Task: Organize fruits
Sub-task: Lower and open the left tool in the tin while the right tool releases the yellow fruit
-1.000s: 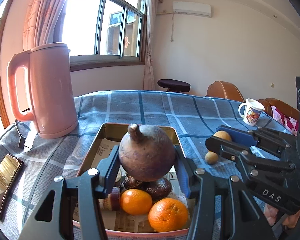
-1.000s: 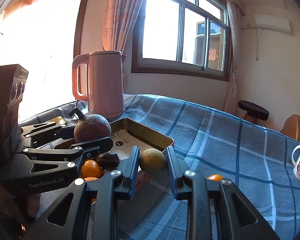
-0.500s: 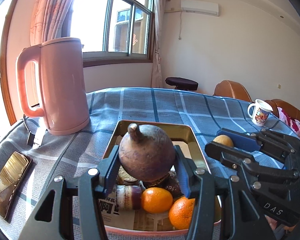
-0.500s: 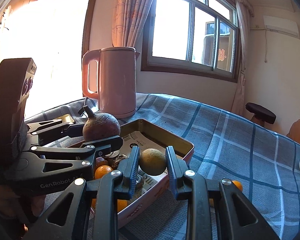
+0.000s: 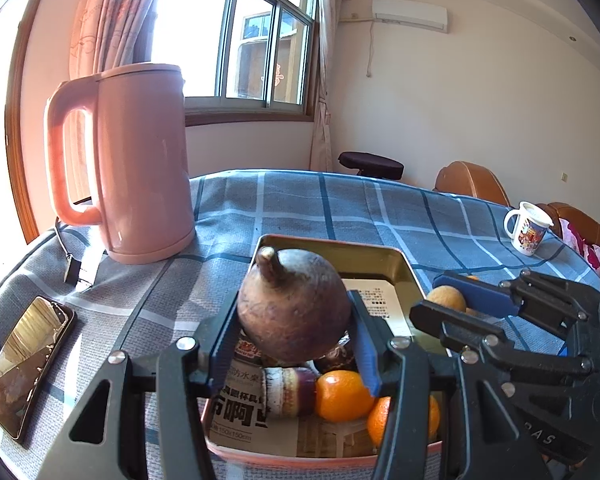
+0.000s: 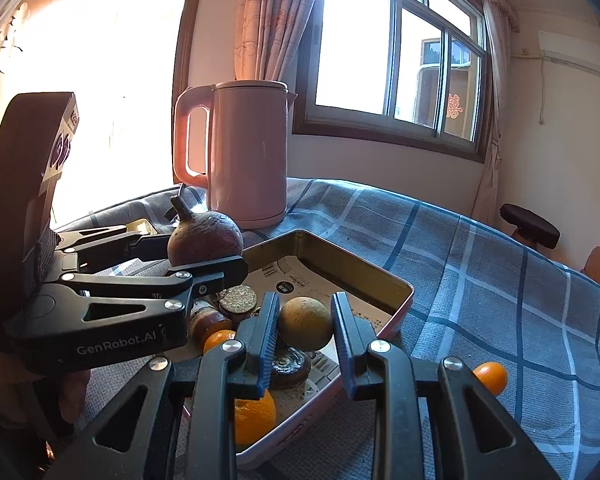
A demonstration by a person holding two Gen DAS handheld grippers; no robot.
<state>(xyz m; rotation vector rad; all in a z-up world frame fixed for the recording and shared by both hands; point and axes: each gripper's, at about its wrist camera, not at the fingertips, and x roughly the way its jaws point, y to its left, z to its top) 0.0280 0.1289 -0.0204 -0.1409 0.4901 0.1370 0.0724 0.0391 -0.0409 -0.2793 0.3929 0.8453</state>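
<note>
Placing step: left claw point(image 5: 294, 346) clamped on purple fruit point(image 5: 294, 312), right claw point(image 6: 305, 334) on yellow fruit point(image 6: 305, 323), both above tin tray point(image 6: 352, 264). Next: lower, open, release onto free paper.

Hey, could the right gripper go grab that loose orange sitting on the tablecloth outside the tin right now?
Probably not yet. The right gripper is shut on a yellowish round fruit above the tin tray, so it has no free grip. The loose orange lies on open tablecloth to its right, nothing around it.

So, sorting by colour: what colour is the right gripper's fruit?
Yellowish-tan round fruit, clearest in the right wrist view.
</note>
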